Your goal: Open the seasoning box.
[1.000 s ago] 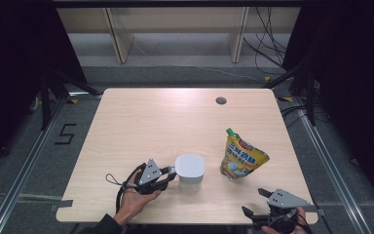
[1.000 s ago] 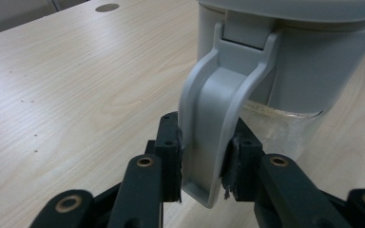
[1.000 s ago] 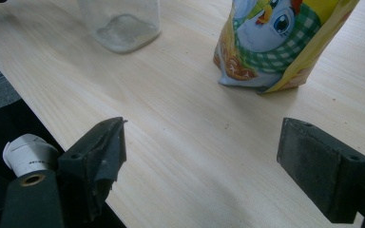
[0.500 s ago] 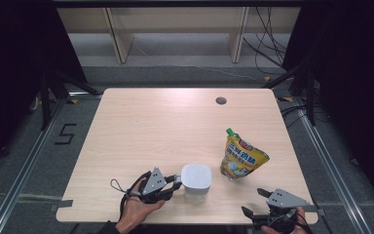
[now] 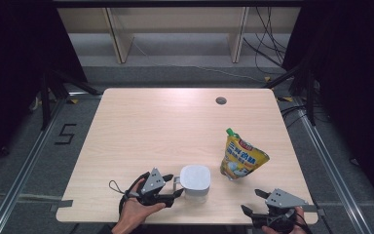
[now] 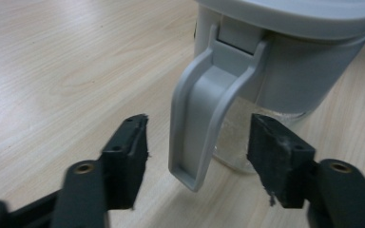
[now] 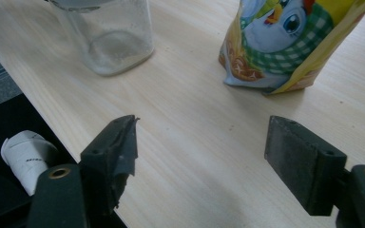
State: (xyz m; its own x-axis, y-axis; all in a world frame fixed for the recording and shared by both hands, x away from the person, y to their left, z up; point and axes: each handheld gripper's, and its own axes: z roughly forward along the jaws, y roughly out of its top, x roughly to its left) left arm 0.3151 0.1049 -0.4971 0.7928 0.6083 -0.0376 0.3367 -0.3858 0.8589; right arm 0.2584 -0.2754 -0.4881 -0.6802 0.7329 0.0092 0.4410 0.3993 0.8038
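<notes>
Your left gripper point(image 6: 197, 156) has its jaws released around the jug point(image 5: 195, 181) handle point(image 6: 204, 114); your right gripper point(image 5: 259, 202), released, idles near the pouch point(image 5: 241, 159).

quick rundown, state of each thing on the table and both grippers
jug: upright, grey lid on, clear body looks empty
jug handle: between the left gripper's open jaws, not clamped
spout pouch: standing, green cap on
left gripper: open, at the handle
right gripper: open, holding nothing, at the table's near edge
</notes>
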